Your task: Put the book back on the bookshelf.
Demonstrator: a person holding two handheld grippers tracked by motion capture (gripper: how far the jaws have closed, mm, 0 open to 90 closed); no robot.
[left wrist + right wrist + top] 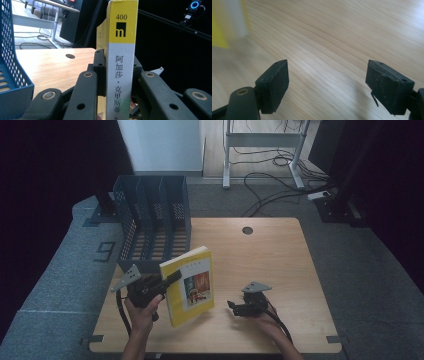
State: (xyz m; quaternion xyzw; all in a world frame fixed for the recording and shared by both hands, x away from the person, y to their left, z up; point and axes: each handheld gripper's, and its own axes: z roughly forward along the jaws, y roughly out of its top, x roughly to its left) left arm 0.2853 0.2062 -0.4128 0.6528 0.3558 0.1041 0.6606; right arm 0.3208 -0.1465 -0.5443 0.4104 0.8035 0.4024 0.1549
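A yellow and white paperback book (192, 285) stands tilted above the wooden table (280, 255), its lower corner near the table top. My left gripper (172, 279) is shut on the book's spine (120, 72), one jaw on each cover. The spine carries black Chinese characters and a yellow band at the top. My right gripper (232, 307) sits low over the table to the right of the book, jaws open with nothing between them. Its two black pads (275, 80) frame bare wood, and a blurred yellow edge of the book (222, 27) lies at the upper left.
A blue perforated file rack (152, 222) with several slots stands at the table's back left, just behind the book; its wall (11, 62) is close on the left. A round cable hole (247, 230) lies in the table's far side. Cables and desk legs (265, 150) are on the floor beyond.
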